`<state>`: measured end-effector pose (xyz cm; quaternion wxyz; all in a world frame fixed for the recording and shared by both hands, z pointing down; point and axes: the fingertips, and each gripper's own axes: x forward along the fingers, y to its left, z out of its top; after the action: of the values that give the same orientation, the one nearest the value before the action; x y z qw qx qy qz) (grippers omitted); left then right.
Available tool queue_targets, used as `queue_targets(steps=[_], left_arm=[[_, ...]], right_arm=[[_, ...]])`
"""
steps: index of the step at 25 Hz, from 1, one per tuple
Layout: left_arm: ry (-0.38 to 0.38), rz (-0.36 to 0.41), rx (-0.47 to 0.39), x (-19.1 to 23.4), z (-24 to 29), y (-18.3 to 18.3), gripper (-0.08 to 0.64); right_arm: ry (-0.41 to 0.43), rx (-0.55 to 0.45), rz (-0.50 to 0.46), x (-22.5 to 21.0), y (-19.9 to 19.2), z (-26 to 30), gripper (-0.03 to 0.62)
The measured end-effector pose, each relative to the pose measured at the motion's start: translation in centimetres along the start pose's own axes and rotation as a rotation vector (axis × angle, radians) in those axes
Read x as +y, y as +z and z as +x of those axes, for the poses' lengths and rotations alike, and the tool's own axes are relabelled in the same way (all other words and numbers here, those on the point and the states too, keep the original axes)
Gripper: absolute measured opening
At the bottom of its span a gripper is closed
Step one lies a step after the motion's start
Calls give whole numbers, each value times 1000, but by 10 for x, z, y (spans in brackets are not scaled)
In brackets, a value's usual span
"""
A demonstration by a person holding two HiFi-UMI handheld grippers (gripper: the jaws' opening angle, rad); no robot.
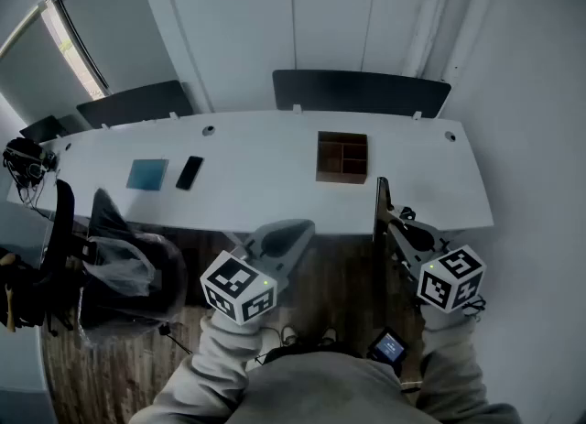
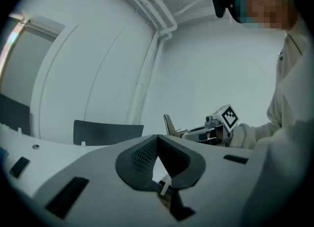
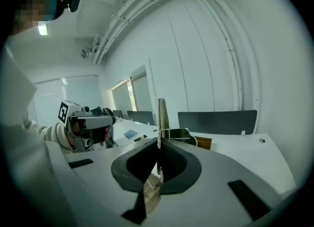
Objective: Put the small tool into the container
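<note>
The container [image 1: 341,157] is a brown wooden box with compartments on the white table [image 1: 256,184], right of the middle; its corner also shows in the right gripper view [image 3: 203,142]. My right gripper [image 1: 384,218] hangs below the table's near edge, shut on a thin flat metal tool [image 1: 380,195] that sticks up from the jaw tips [image 3: 161,113]. The left gripper view shows that tool [image 2: 169,123] standing upright. My left gripper [image 1: 295,228] sits left of it, also short of the table, shut with nothing between its jaws [image 2: 157,138].
A blue pad [image 1: 146,174] and a black phone [image 1: 189,172] lie on the table's left half. Headphones [image 1: 23,161] sit at its left end. Dark chairs [image 1: 362,92] stand behind the table. A black chair with a plastic bag [image 1: 119,271] stands at my left.
</note>
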<state>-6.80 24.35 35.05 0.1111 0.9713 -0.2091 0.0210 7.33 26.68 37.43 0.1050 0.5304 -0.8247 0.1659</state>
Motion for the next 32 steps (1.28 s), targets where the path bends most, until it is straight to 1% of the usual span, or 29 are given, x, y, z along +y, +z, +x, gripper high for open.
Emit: queue_targets(steps=[3,7,9,14,19,28,30,31,32], left_arm=[[6,-7,15,2,3,-3,2],[4,7,20,2,4,-2,2],[4,12,19,2,3,-1,2],[-17,-6,13,0,4,-3,2],[-6,1,17,3,7,-4,2],[-26,16,18,-12,32,2,2],[-19,28,24,-15,41,4,2],[-9,49,36,-17,46,4,2],[7,88,57,-18,51,2,2]], right_arm=[[14,6,-2,1,0,2,22],[16,10,-13,3,-1,5,21],[19,8,-7,4,-1,6,23],[11,-1,27,-1,-2,2,23],[11,-11,36,-3,-2,-2,22],[-1,-17,41,-24,-5,-19,23],[-4,-25,45,-33,-4,-25,21],[-6,-29,47,-38,-4,-29,23],[-8,-32,50,-42,-4,-33,23]])
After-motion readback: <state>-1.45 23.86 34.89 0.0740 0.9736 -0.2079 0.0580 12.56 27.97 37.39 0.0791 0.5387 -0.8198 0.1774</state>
